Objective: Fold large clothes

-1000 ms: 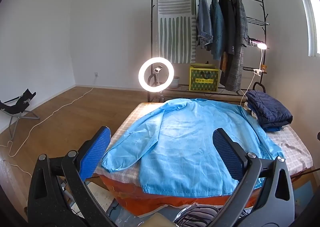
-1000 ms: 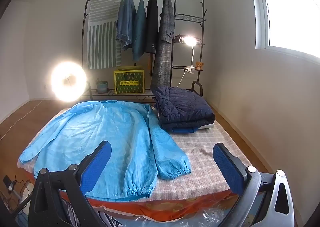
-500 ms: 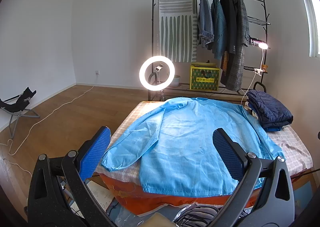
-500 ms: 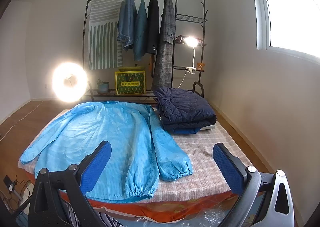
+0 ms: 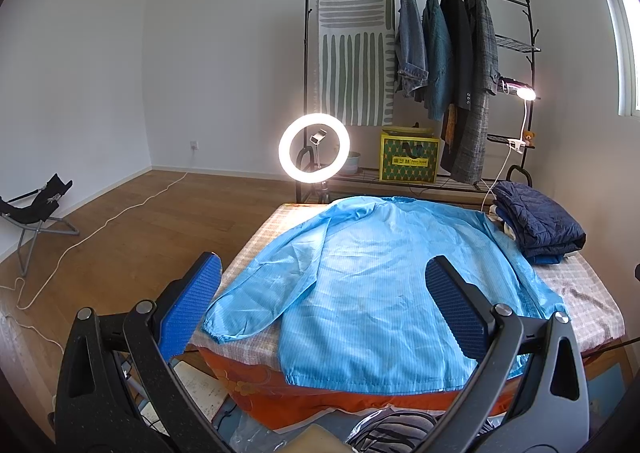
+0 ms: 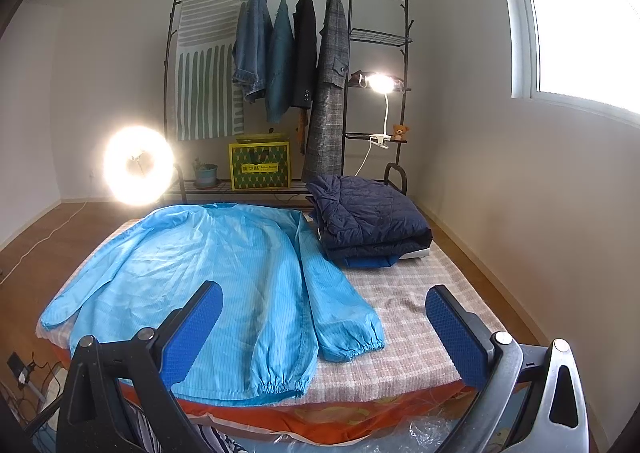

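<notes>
A large light-blue jacket [image 5: 372, 281] lies spread flat, back up, on the checked bed cover [image 5: 576, 293], collar toward the far end and both sleeves out to the sides. In the right wrist view the same jacket [image 6: 224, 273] fills the bed's left half, one cuffed sleeve [image 6: 344, 329] reaching toward the near edge. My left gripper [image 5: 324, 309] hovers open before the bed's near edge, short of the hem. Likewise open and holding nothing, my right gripper [image 6: 324, 329] hangs in front of the bed, apart from the cloth.
A folded navy quilted jacket [image 6: 368, 217] rests on the bed's far right. Behind the bed stand a clothes rack [image 5: 440, 61] with hanging coats, a lit ring light [image 5: 314, 148] and a yellow box [image 5: 408, 159]. A folding chair [image 5: 36, 209] sits far left; plastic bags lie below the bed edge.
Both views have drifted slightly back and up from the bed; the jacket has not moved and both grippers stay open.
</notes>
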Demonstrator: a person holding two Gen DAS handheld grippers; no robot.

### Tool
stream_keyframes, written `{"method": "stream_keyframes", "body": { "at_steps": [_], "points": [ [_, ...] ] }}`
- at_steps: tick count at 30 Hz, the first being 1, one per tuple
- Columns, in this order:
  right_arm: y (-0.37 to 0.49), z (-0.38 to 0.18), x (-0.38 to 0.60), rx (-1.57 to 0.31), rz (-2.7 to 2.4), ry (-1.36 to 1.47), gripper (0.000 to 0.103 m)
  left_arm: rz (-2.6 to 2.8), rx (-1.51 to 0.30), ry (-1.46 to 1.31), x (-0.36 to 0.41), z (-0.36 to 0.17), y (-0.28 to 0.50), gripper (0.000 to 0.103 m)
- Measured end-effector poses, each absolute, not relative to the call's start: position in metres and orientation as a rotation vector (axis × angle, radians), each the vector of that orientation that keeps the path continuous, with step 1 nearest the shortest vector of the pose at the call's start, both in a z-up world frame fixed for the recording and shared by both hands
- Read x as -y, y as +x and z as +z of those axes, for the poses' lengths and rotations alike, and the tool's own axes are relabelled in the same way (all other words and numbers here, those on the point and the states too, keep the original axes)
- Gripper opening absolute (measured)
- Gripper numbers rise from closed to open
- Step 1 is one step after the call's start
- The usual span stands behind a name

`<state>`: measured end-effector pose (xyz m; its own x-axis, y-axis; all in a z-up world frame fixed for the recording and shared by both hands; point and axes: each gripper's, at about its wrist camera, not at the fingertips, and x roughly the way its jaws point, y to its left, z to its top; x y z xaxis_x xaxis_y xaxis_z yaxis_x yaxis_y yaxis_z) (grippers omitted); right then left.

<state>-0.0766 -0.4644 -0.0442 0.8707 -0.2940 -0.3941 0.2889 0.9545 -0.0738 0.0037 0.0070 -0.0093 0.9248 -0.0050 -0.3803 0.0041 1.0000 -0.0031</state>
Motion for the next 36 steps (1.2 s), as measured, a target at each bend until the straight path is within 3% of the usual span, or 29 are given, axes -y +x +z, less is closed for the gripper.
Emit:
{"method": "stream_keyframes", "body": {
  "at_steps": [36],
  "points": [
    [-0.072, -0.046, 0.46, -0.416, -0.284, -0.009, 0.103, 0.002, -0.398, -0.006, -0.019, -0.02, 0.006, 0.103]
  ]
}}
